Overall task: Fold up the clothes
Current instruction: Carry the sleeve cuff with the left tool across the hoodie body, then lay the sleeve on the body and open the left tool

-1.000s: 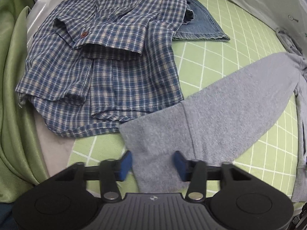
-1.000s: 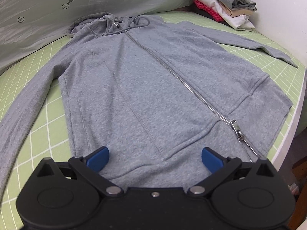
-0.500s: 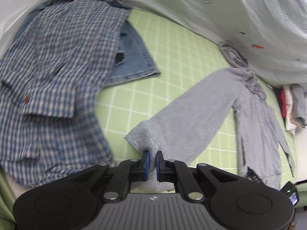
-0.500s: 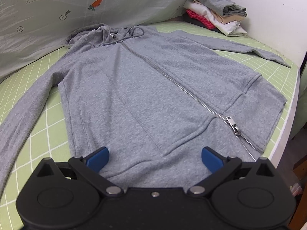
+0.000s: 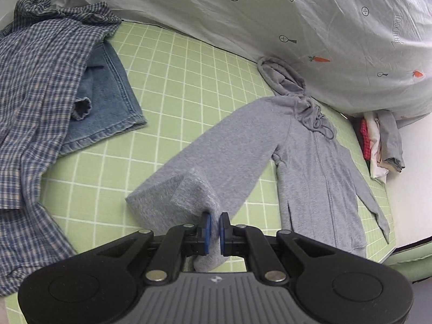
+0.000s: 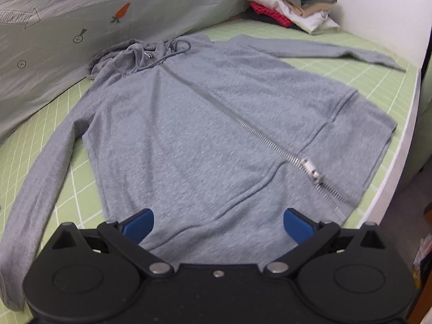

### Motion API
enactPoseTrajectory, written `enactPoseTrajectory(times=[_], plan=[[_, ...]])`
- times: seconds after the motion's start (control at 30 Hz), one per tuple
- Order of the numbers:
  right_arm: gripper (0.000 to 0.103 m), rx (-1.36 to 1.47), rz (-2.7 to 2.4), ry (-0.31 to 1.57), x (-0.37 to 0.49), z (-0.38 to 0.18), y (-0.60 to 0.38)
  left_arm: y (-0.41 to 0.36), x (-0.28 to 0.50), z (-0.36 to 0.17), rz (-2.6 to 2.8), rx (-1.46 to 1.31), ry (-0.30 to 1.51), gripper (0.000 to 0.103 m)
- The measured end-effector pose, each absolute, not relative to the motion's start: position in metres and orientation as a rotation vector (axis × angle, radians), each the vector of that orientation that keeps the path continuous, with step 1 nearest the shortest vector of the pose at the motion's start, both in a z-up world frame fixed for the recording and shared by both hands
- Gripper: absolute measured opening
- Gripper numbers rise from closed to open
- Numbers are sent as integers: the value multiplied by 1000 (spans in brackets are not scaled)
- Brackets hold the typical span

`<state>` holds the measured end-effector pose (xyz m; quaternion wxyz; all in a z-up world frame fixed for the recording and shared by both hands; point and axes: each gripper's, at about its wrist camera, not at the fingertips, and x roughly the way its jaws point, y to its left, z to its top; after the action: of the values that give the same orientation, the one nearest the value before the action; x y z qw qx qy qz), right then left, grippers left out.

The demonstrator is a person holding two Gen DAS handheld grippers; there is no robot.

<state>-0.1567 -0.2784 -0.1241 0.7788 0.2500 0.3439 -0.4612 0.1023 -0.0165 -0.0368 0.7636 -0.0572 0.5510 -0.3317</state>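
Observation:
A grey zip hoodie [image 6: 205, 124] lies face up on the green grid mat [image 5: 183, 86], hood toward the back sheet. It also shows in the left wrist view [image 5: 318, 178]. My left gripper [image 5: 212, 228] is shut on the cuff end of the hoodie's sleeve [image 5: 224, 159] and holds it lifted, the sleeve doubling back on itself. My right gripper [image 6: 218, 221] is open and empty, hovering over the hoodie's bottom hem beside the zipper pull [image 6: 311, 168].
A blue plaid shirt [image 5: 35, 89] lies over a denim garment [image 5: 110, 102] at the left. A stack of folded clothes [image 6: 294, 2] sits at the back right corner. A pale printed sheet [image 5: 270, 19] hangs behind. The mat's edge [image 6: 402, 140] runs along the right.
My left gripper closed on the sleeve cuff, lifted it and swung toward the hoodie body, folding the sleeve over. My right gripper stayed open and shifted slightly over the hem.

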Motion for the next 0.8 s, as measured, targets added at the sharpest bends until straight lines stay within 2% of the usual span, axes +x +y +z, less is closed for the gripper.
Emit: enactPoseTrajectory(times=[0.43, 0.8], plan=[[103, 413, -864, 871, -179, -115, -389, -99, 63, -33, -574, -267, 1158, 6], [103, 331, -762, 895, -188, -110, -480, -244, 31, -28, -687, -329, 1122, 6]])
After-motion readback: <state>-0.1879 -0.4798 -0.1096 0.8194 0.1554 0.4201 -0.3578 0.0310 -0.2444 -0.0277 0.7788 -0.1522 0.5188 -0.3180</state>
